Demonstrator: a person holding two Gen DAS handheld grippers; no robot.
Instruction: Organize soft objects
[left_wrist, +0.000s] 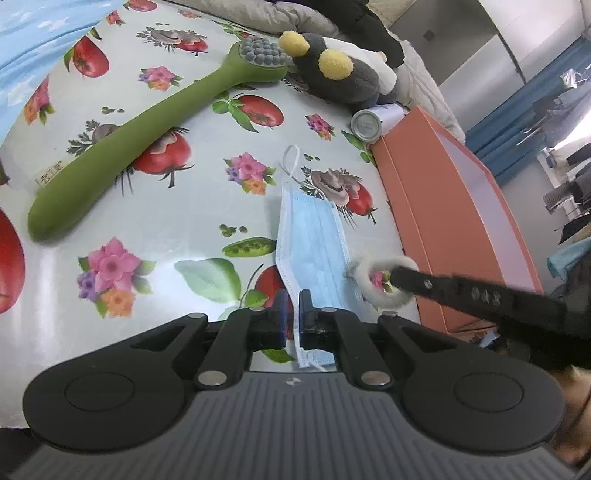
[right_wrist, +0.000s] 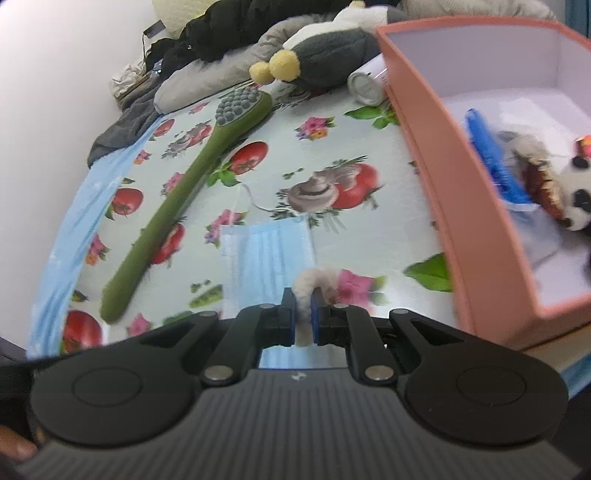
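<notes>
A white fluffy ring (right_wrist: 314, 280) sits pinched between the blue pads of my right gripper (right_wrist: 303, 310), which is shut on it just above the table. In the left wrist view the same ring (left_wrist: 384, 280) hangs from a black right-gripper finger (left_wrist: 443, 290), close to the orange box (left_wrist: 443, 203). A blue face mask (left_wrist: 314, 236) lies flat on the flowered tablecloth. My left gripper (left_wrist: 293, 314) hovers over the mask's near end, shut to a narrow slit and holding nothing. The open box (right_wrist: 443, 184) holds a panda plush (right_wrist: 576, 195) and a blurred blue item (right_wrist: 491, 166).
A long green massage stick (left_wrist: 147, 140) lies diagonally at the left. A dark grey plush with yellow pompoms (left_wrist: 332, 74) and a lying can (left_wrist: 367, 125) sit at the back by the box. Clothes are piled behind. A light blue cloth (right_wrist: 74, 221) borders the left edge.
</notes>
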